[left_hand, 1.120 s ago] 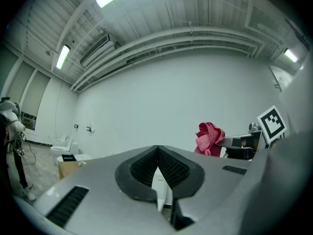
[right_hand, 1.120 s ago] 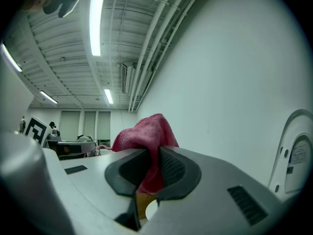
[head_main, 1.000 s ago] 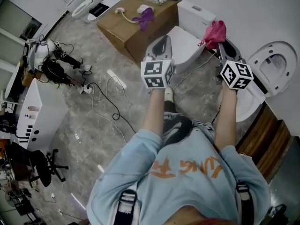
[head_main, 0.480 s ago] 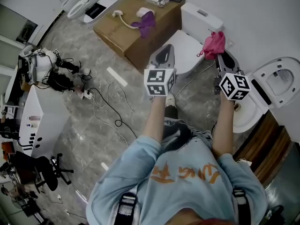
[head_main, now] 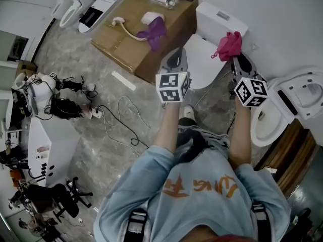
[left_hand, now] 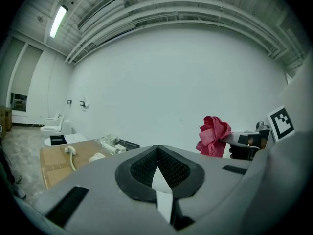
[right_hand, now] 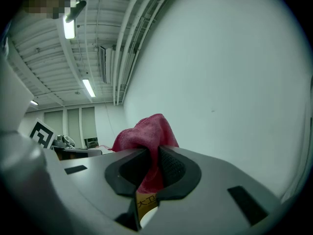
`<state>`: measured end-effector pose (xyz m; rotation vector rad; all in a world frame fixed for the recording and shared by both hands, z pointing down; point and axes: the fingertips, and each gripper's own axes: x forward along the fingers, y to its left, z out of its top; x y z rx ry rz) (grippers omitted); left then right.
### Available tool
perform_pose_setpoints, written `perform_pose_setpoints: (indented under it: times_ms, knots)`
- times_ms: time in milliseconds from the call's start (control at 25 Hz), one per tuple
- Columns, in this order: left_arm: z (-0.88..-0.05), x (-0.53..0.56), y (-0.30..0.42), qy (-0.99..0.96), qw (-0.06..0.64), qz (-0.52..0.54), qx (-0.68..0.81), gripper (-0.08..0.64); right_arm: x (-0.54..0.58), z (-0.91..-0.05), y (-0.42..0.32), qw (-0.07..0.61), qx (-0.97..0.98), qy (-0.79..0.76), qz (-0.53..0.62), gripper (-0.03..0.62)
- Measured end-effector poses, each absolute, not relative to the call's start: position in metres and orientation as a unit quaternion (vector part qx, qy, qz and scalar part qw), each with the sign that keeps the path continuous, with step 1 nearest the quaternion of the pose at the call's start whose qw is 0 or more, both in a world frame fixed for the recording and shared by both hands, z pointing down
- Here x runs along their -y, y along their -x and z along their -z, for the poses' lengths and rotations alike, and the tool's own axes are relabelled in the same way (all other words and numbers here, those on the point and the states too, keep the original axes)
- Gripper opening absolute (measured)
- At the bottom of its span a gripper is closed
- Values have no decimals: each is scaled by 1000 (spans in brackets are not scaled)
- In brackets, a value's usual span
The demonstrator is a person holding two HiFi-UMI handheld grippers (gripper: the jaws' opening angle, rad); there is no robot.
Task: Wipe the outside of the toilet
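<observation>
Grey marbled floor (head_main: 101, 150) runs up to a plain white wall (head_main: 282, 14); against it, at about twelve o'clock from the person, stands the white ceramic toilet with shut lid and boxy cistern (head_main: 218, 18); a brown cardboard box (head_main: 116, 44) sits at eleven o'clock, a second white toilet with raised seat (head_main: 300, 84) at three. The right gripper (right_hand: 152, 153) is clamped on a crumpled pink-red cloth (right_hand: 144, 129), held over the cistern's right front corner and seemingly not yet pressed to it; the left gripper (left_hand: 157, 150) has its jaws closed together on nothing, poised above the lid. Wiping looks only about to start; the cloth wants lowering flat against the cistern's side, then long overlapping strokes down toward the bowl; enough fabric bulges ahead of the jaws to cushion them from the ceramic.
</observation>
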<state>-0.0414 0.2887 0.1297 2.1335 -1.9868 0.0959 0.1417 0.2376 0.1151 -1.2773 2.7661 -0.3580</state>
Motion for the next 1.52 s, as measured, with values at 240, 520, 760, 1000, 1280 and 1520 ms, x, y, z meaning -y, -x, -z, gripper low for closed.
perform_pose_setpoints:
  times_ms: [240, 520, 760, 1000, 1280, 1520]
  knots:
    - [-132, -240, 78, -731, 135, 2, 669, 26, -192, -106, -100, -6, -902, 423, 83, 63]
    - [-170, -209, 97, -718, 189, 24, 669, 26, -159, -117, -88, -67, -898, 431, 59, 63]
    - [-184, -177, 93, -716, 210, 42, 664, 26, -140, -136, -81, -95, -898, 426, 58, 64]
    - [-179, -136, 74, -732, 198, 29, 652, 26, -97, -134, -101, -76, -892, 440, 68, 63]
    - [-163, -72, 66, -727, 181, 25, 661, 26, -30, -127, -112, -58, -898, 430, 70, 63]
    - [-168, -31, 38, -733, 172, -15, 658, 26, 23, -150, -125, -48, -898, 426, 101, 63]
